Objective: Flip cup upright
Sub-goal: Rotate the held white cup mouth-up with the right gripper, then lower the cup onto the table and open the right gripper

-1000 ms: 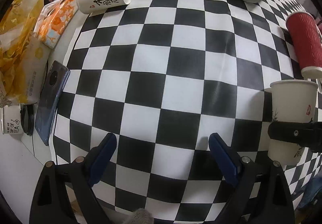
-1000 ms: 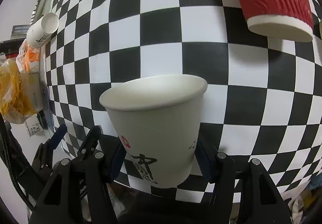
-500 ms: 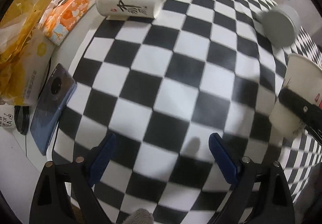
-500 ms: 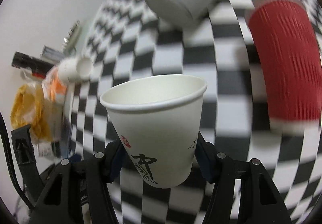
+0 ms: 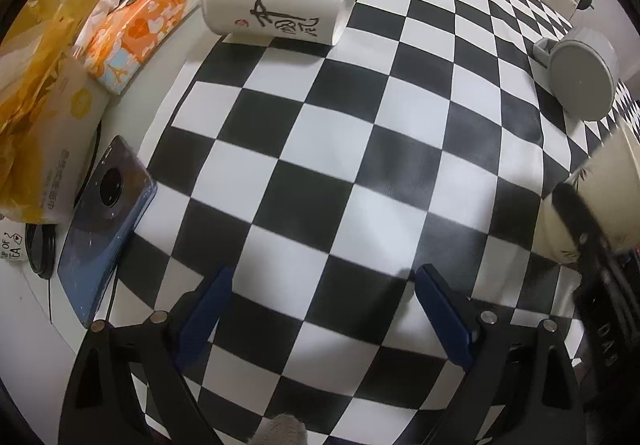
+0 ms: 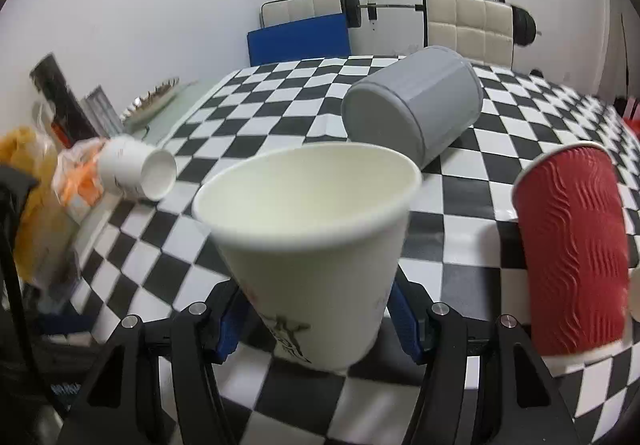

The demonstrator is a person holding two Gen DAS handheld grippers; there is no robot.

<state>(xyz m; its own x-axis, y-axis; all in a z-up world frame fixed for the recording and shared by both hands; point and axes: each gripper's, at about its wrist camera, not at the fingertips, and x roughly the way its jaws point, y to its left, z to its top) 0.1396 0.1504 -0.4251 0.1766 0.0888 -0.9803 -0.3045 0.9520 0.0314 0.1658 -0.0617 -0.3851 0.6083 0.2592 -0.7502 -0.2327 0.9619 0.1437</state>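
My right gripper [image 6: 316, 319] is shut on a white paper cup [image 6: 316, 241] with black calligraphy, mouth up and tilted slightly, above the checkered cloth. That cup shows at the right edge of the left wrist view [image 5: 596, 205]. My left gripper [image 5: 324, 309] is open and empty over the cloth. A second white calligraphy cup [image 5: 276, 13] lies on its side at the far left; it also shows in the right wrist view [image 6: 138, 173].
A grey cup [image 6: 412, 109] lies on its side mid-table. A red ribbed cup [image 6: 572, 249] stands mouth down at right. A phone [image 5: 104, 221], an orange tissue pack [image 5: 140, 29] and a yellow bag [image 5: 36, 85] sit along the left edge. Chairs [image 6: 468, 25] stand behind.
My right gripper has turned the held cup from near horizontal over the table to mouth up, and the view now looks across the table. My left gripper moved toward the lying white cup.
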